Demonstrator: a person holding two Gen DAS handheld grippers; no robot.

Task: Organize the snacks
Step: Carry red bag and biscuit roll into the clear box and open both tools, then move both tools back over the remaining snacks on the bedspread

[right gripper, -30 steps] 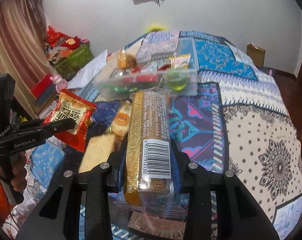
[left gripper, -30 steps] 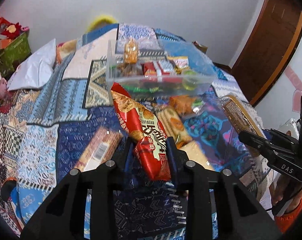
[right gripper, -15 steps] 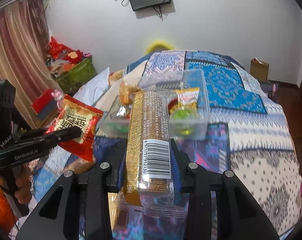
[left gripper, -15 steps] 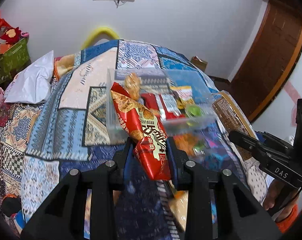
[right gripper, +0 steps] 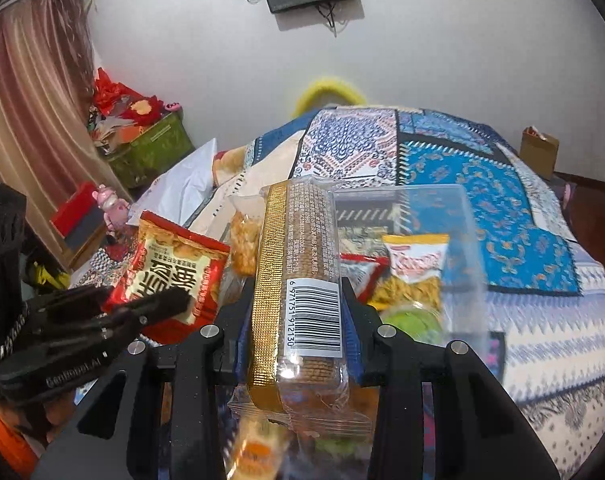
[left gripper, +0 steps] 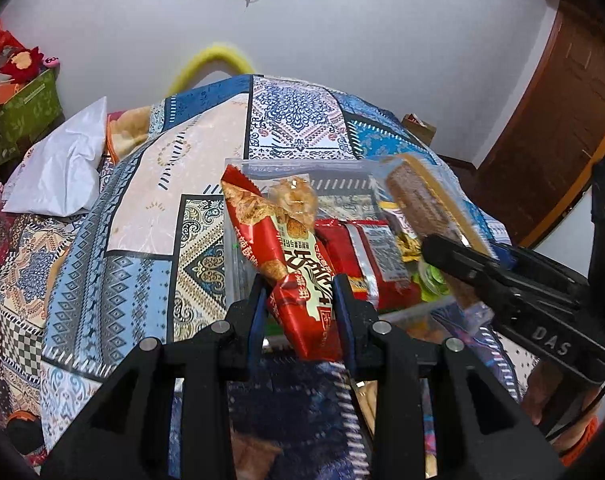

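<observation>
Two held snacks at a clear plastic box (left gripper: 238, 248) on a quilted bed (left gripper: 142, 200). The left gripper (left gripper: 300, 296) is clamped on a red snack bag (left gripper: 286, 248); the right gripper (right gripper: 296, 312) is clamped on a long biscuit pack (right gripper: 298, 264). Both packets hang over the box's near side, neither released. The box already contains several snacks, including a yellow packet (right gripper: 414, 268) and a flat red pack (left gripper: 366, 252). More packets appear to lie on the bed in front of the box, blurred, probably awaiting sorting.
</observation>
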